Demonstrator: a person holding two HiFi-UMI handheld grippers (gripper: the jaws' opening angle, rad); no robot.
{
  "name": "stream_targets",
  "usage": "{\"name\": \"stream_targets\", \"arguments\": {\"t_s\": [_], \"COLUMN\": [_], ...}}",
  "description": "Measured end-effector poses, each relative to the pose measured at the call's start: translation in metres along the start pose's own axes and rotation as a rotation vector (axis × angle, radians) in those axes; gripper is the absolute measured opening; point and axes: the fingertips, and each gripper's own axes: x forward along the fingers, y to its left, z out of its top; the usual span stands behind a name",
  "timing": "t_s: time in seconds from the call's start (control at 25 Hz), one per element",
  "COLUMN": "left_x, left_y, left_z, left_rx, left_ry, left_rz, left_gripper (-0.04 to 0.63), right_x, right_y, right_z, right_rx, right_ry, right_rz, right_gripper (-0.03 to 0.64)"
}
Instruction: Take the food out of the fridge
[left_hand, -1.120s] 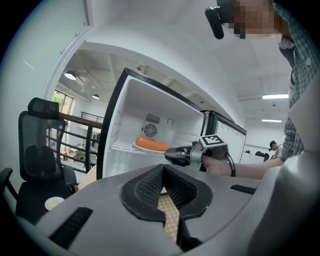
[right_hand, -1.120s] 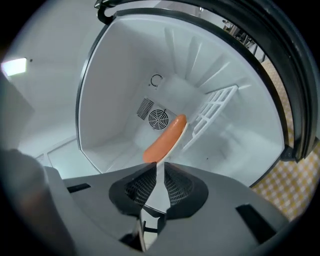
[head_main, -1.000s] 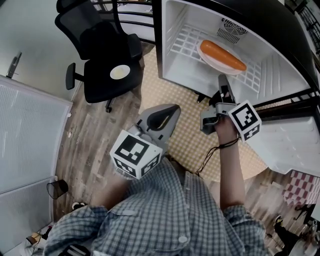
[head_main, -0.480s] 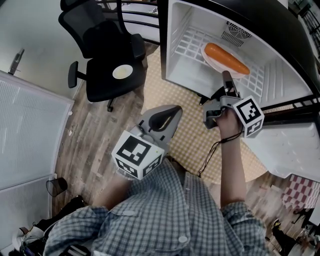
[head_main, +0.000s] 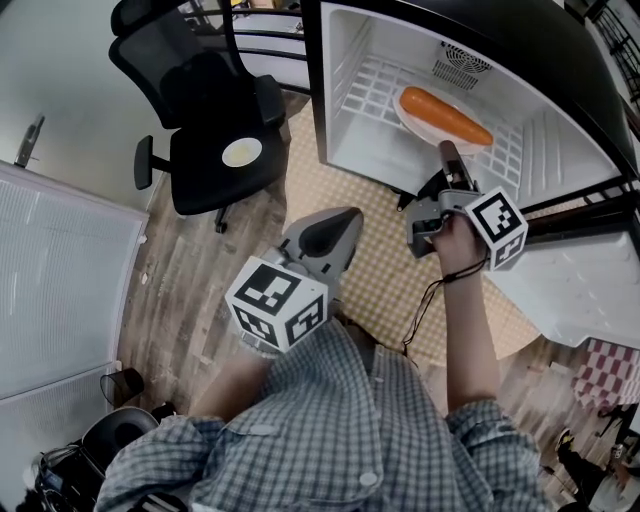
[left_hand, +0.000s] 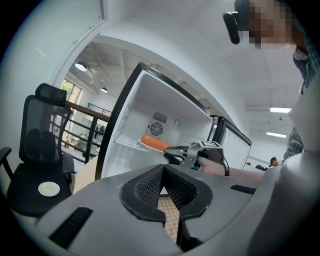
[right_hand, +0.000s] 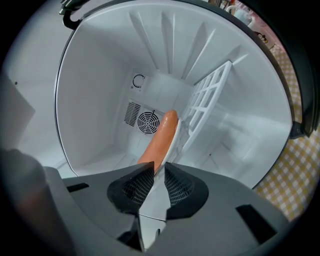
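Hovering at mouth of fridge w/ right gripper, jaws standing just a sliver apart, pinching nothing. Holding left gripper pressed together & empty, low by the torso, well apart from fridge. Seeing orange sausage-like food lying on white plate on wire shelf, just beyond right jaws.

Prob. risking, going in like this:
- shoving food w/ near-closed tips instead of straddling it, so rolling it off plate;
- approaching end-on, so catching only the near tip, w/ glossy round skin likely squirting out;
- snagging plate rim, dragging plate & all off shelf edge;
- clipping shelf wires or fridge wall while reaching deeper.
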Motion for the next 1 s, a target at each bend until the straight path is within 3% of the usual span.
{"name": "stream_targets", "arguments": {"t_s": [0.2, 0.4, 0.76, 1.0], "left_x": [0.027, 0.063, 0.118, 0.135], "left_y": [0.011, 0.008, 0.023, 0.027], "left_z": [0.003, 0.011, 0.01, 0.008], "left_rx": [-0.237, -0.303, -0.615, -0.693], "left_ry": [-0.009, -0.005, -0.001, -0.001], "left_rz": [-0.057, -0.124, -0.18, -0.196], "left_gripper": [0.006, 0.108, 0.13, 0.132], "right_x": [-0.006, -0.011, -0.021, -0.028], "right_y": [0.001, 0.004, 0.006, 0.007], "right_z": [-0.003, -0.005, -0.011, -0.015], "right_rx": [0.007, 0.0, 0.006, -0.003], "right_ry": [0.011, 0.022, 0.036, 0.049], "right_rz": [0.01, 0.018, 0.035, 0.048], "right_gripper": [0.06, 0.058, 0.057, 0.057]}}
